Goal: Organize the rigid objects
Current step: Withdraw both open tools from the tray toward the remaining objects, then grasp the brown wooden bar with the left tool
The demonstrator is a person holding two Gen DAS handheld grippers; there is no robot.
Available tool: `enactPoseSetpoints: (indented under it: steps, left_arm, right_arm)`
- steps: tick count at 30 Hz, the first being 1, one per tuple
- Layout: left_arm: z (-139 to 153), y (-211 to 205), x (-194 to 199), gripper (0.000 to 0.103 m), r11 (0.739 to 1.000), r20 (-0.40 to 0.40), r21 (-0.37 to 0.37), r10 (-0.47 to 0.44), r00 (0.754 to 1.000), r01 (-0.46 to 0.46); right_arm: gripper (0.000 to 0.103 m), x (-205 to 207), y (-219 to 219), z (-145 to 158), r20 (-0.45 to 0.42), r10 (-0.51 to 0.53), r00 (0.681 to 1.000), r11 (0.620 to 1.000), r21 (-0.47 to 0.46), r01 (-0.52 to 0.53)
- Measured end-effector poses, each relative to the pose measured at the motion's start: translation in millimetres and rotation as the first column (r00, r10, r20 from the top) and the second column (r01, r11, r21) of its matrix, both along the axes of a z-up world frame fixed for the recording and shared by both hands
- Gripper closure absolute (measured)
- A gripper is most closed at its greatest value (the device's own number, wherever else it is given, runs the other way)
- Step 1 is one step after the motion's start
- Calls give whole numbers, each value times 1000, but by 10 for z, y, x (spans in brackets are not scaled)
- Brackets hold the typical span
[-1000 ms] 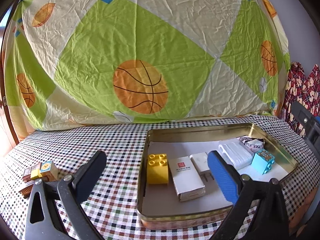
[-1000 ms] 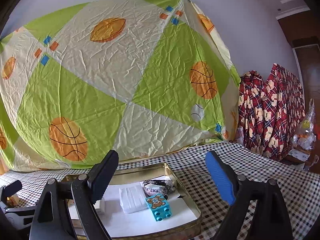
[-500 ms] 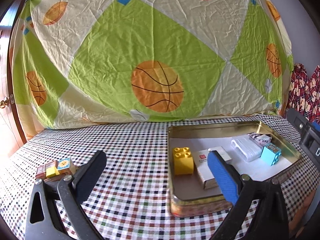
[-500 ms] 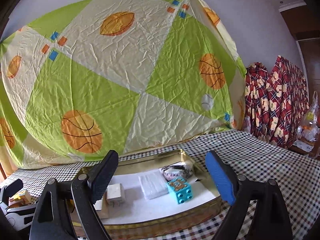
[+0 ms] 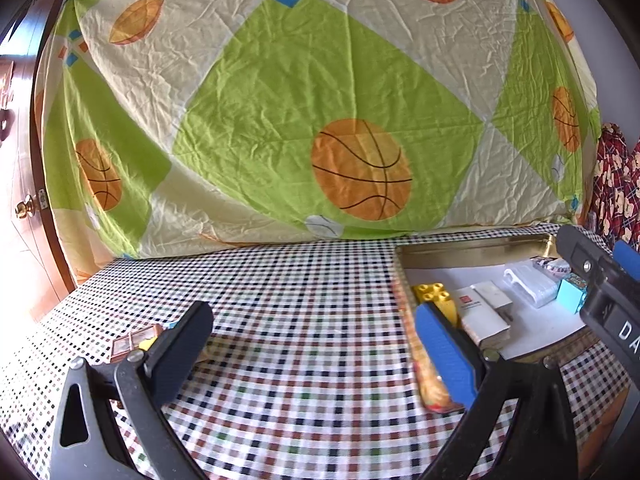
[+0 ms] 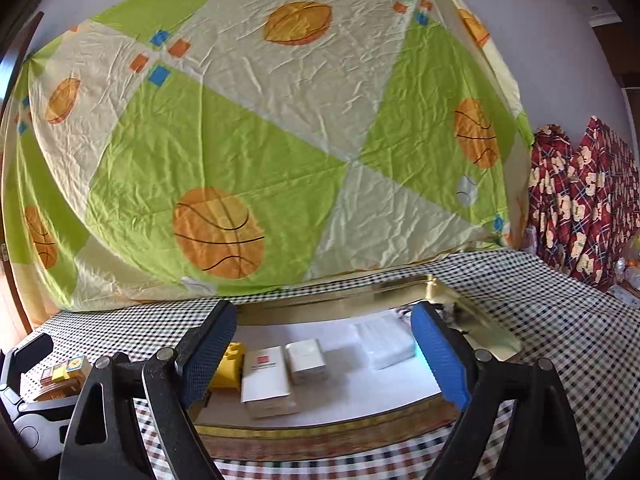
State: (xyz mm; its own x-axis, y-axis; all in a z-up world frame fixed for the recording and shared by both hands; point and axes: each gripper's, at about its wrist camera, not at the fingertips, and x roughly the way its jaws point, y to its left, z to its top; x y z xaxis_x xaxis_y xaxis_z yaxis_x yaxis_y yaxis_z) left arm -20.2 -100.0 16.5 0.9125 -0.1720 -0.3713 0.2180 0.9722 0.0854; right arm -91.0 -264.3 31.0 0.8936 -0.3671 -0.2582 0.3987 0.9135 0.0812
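Left tool [image 5: 312,354] gapes empty – small wooden-and-yellow toy blocks [image 5: 138,340] lie just left of it on the checked desk [image 5: 300,280], nearer than the right tool [image 6: 324,354], likewise open.

White capital letters "DA" are printed on the black body of the right gripper [image 5: 616,312], cut off at the frame edge. A small red square mark is seen on the white box [image 6: 265,376] in the tin tray [image 6: 472,312]; its characters cannot be read.
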Motion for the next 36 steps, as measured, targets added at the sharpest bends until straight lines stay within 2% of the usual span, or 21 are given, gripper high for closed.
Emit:
enactPoseSetpoints:
  steps: [5, 10, 14, 21, 27, 29, 31, 33, 36]
  left_arm:
    - [-13, 223, 79, 1, 1000, -21, -7, 14, 1000, -14]
    - [-44, 430, 147, 1, 998, -35, 58, 33, 999, -31]
    - [-62, 694, 211, 1, 996, -53, 73, 53, 997, -49]
    - [-138, 1216, 349, 1, 996, -147, 90, 39, 988, -26]
    - [-276, 1574, 488, 1, 996, -289, 77, -16, 957, 40]
    - [-318, 1645, 550, 5, 997, -323, 60, -27, 946, 50]
    - [-365, 1690, 615, 18, 997, -365, 34, -45, 930, 62]
    - [-428, 1691, 689, 27, 997, -415, 10, -70, 907, 81]
    - [-523, 1638, 761, 42, 995, -475, 18, -81, 876, 101]
  right_arm:
    - [12, 102, 204, -8, -8, 30, 1000, 1000, -2, -30]
    - [12, 233, 419, -44, -28, 79, 997, 997, 20, -78]
    - [12, 348, 669, -75, -53, 130, 990, 992, -4, -130]
    - [13, 501, 1051, -116, -100, 189, 977, 979, -60, -196]
    - [13, 633, 1253, -156, -134, 251, 959, 965, -43, -259]
    - [13, 679, 1285, -169, -149, 262, 953, 963, -27, -269]
    - [13, 693, 1308, -172, -158, 269, 950, 961, -22, -276]
    - [13, 687, 1328, -172, -156, 276, 948, 958, -27, -284]
    - [13, 681, 1346, -173, -156, 279, 948, 957, -34, -287]
